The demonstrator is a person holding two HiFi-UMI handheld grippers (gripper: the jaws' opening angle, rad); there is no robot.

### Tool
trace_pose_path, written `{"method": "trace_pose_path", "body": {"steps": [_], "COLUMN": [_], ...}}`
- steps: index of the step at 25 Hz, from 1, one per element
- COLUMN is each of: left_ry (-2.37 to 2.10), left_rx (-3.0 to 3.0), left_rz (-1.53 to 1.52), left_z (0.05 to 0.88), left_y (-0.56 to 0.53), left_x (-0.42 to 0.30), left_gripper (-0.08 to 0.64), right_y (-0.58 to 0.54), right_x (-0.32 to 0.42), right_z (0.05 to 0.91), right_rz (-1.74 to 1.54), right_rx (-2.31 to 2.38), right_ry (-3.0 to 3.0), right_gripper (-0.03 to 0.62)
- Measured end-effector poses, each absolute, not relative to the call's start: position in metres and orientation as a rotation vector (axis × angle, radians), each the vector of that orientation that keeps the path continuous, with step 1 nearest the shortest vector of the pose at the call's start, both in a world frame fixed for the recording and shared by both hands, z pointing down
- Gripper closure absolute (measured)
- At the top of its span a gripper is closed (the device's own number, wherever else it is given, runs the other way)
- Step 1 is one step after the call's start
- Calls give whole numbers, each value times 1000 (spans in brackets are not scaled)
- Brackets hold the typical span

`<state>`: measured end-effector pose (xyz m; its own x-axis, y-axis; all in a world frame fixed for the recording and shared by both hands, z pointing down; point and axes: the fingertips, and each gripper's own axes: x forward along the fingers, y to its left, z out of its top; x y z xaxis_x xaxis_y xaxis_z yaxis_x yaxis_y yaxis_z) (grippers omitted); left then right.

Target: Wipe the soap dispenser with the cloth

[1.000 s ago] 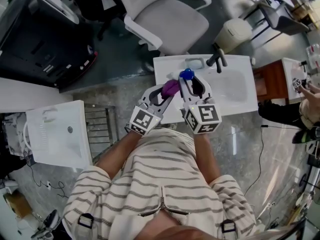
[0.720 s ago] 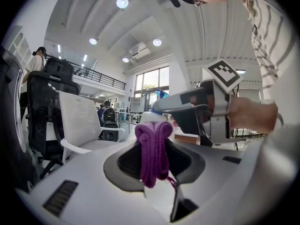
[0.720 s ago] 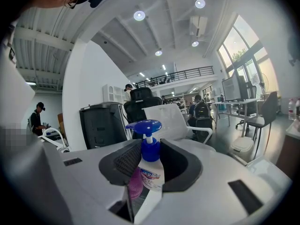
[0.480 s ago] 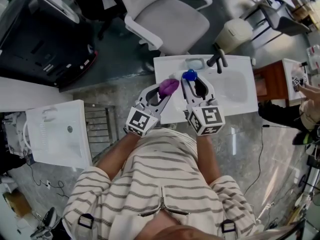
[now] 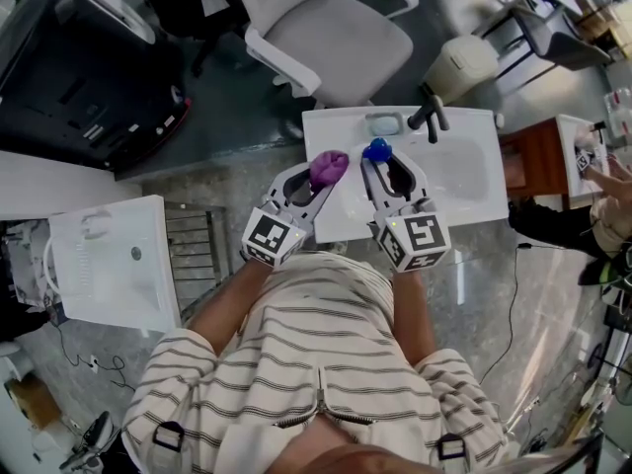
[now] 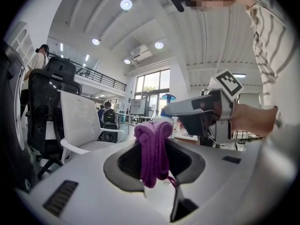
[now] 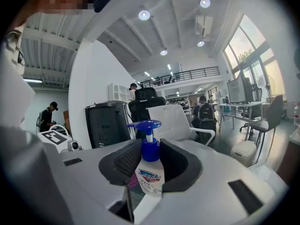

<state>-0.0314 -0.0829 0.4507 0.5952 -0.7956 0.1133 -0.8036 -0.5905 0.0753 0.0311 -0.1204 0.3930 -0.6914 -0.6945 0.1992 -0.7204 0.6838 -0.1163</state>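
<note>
A polished grey floor runs under a white washbasin unit with a dark tap at its far edge. Beyond it stands a white office chair, with a pale bin to its right. A second white basin sits at left, near a black cabinet. Round ceiling lights shine overhead, tall windows fill the right wall, and a railed mezzanine lies far off

The left gripper, jaws filled by a purple cloth, and the right gripper, jaws filled by a soap dispenser, are hanging close together over a white sink. The basin to their right is lying open. A black faucet and an office chair are blocking the far side.
</note>
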Motion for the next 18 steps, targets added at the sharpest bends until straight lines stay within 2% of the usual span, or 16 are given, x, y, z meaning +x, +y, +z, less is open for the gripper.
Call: {"method": "trace_pose_path", "body": {"steps": [18], "left_ry": [-1146], "left_rx": [2832], "left_rz": [91], "left_z": [444], "left_y": [-82], "left_x": [-32], "left_gripper": [440], "right_y": [-92], "right_x": [20], "right_z": [389], "right_rz": [188], "right_rx": [918], "right_ry": [-2841], "right_gripper": [460]}}
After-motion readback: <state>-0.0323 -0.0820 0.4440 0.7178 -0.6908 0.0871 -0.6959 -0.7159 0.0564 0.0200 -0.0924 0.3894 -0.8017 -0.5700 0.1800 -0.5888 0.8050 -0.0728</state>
